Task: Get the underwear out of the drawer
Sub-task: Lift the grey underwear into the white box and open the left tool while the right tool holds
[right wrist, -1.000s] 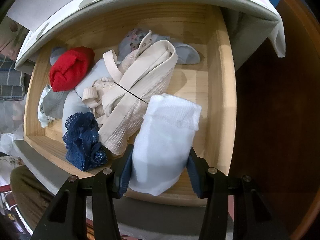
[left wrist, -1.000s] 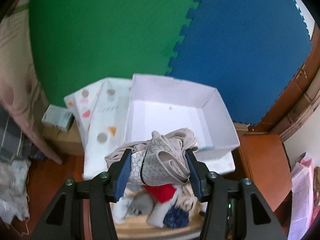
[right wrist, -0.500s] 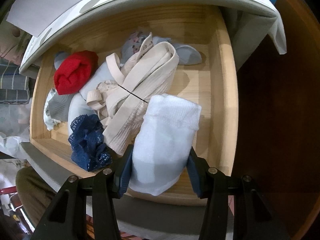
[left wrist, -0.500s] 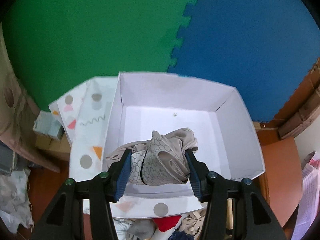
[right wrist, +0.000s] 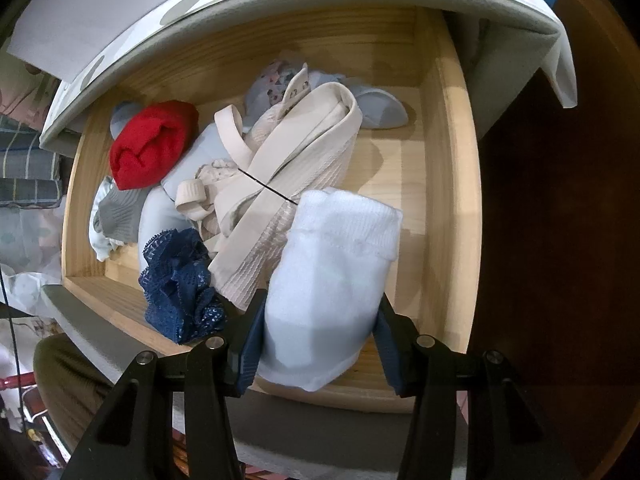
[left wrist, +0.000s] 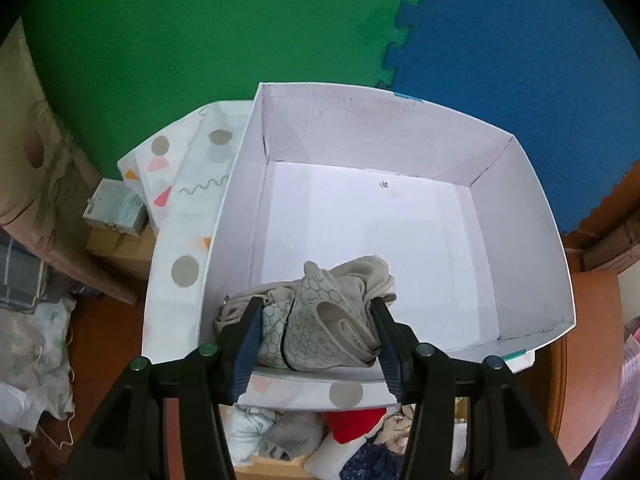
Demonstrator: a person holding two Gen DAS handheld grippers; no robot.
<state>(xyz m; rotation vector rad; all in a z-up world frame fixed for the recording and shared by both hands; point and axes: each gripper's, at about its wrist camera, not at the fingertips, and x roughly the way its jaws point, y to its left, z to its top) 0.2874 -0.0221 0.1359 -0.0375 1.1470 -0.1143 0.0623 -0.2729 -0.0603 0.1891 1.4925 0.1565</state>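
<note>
- The left gripper (left wrist: 316, 332) has its jaws clamped on a beige hexagon-patterned underwear bundle (left wrist: 320, 320), held over the near edge of a white box (left wrist: 520, 216).
- The right gripper (right wrist: 320, 340) has its jaws clamped on a white folded garment (right wrist: 332, 280) above the wooden drawer (right wrist: 452, 200), right of the blue lace underwear (right wrist: 180, 284).

Drawer (left wrist: 276, 465) below left gripper (left wrist: 318, 330): mostly hidden by white box (left wrist: 520, 216). Folded white garment (right wrist: 328, 292) hides right gripper (right wrist: 318, 342) pad faces.

Beige honeycomb-print cloth bundle (left wrist: 320, 320) over the plain white cardboard box (left wrist: 520, 216); behind that box, green foam mat (left wrist: 200, 40) meets blue foam mat (left wrist: 520, 60); box's outside shows grey dots.
</note>
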